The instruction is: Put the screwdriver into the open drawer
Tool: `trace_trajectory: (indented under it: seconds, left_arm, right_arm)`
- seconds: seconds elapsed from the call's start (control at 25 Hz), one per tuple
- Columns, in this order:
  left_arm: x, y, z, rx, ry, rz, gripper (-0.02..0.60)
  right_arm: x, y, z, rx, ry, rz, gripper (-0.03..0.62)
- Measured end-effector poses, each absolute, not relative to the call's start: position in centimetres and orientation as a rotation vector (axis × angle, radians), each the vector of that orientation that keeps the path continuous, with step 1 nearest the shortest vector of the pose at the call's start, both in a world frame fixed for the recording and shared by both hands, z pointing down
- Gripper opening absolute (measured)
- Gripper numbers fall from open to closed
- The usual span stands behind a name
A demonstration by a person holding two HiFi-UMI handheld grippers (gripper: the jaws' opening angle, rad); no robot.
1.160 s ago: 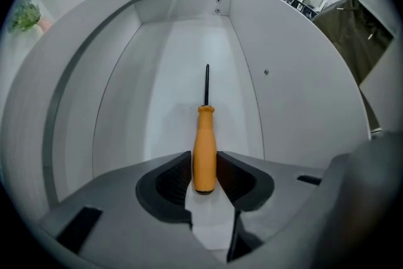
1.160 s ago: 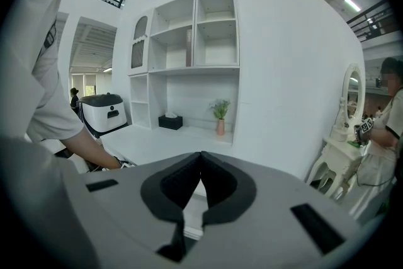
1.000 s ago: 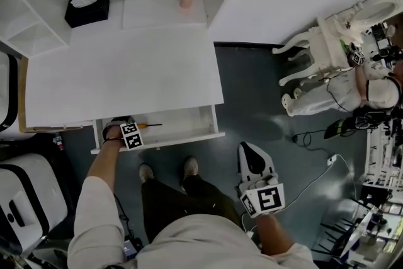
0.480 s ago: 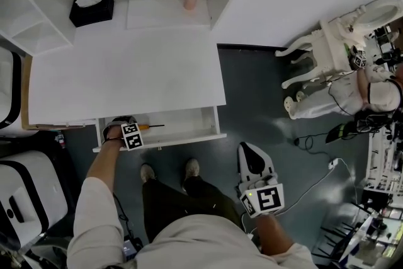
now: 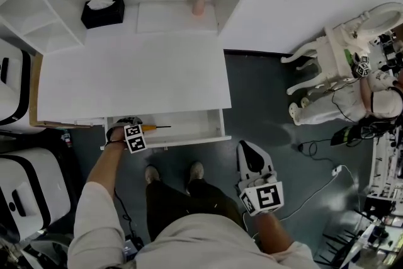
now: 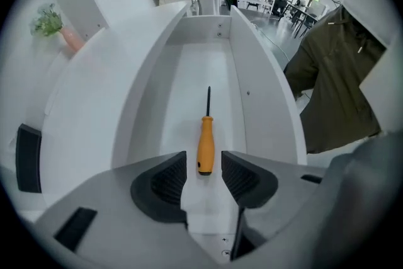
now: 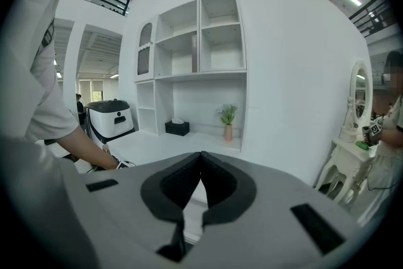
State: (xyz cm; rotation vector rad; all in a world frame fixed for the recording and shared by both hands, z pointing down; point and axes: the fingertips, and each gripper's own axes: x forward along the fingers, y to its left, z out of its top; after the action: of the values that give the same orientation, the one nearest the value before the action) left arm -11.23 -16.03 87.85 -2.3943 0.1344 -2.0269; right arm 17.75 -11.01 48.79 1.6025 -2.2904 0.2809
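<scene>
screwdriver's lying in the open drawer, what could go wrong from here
The left gripper hangs with open jaws right over the handle of the screwdriver; a dip or sideways swing might knock it askew. The drawer stands open above the person's shoes, so a leg could bump it and set the round handle rolling.

The white desk (image 5: 132, 72) before me bears a black tissue box (image 5: 102, 11) and a flower vase (image 5: 199, 5); its open drawer (image 5: 189, 126) holds the screwdriver (image 5: 150, 128).
</scene>
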Motion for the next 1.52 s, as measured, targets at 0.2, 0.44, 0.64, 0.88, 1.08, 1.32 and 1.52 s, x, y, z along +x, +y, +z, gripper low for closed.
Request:
trace_trajectory:
  seconds: [0.2, 0.44, 0.64, 0.88, 1.08, 1.32, 1.52]
  left_arm:
    - [-11.2, -16.1, 85.1, -2.442, 0.224, -1.954, 0.166]
    - [-10.8, -16.7, 80.4, -2.566, 0.417, -1.812, 0.166]
    - [-10.5, -17.0, 75.8, -2.705, 0.629, -1.644, 0.166]
    - [-10.8, -17.3, 69.3, -2.889, 0.947, -1.319, 0.166]
    - [-11.5, -17.7, 62.7, -2.982, 1.214, -0.973, 0.166]
    - [-12.5, -17.2, 56.5, -2.982, 1.37, -0.646, 0.166]
    - [-13.2, -16.4, 51.9, -2.927, 1.42, -0.437, 0.164]
  right_arm:
    - [16.6, -11.2, 48.0, 1.586, -2.328, 0.267, 0.003]
    - [15.3, -11.2, 46.7, 1.572, -2.374, 0.241, 0.003]
    - [14.6, -11.1, 45.5, 1.566, -2.403, 0.219, 0.003]
    - [13.8, -11.4, 44.2, 1.562, -2.44, 0.203, 0.003]
    - [13.4, -11.9, 43.7, 1.56, -2.466, 0.197, 0.003]
    - [13.0, -12.4, 43.3, 1.563, -2.483, 0.198, 0.003]
    - [12.7, -12.8, 43.3, 1.567, -2.49, 0.2, 0.003]
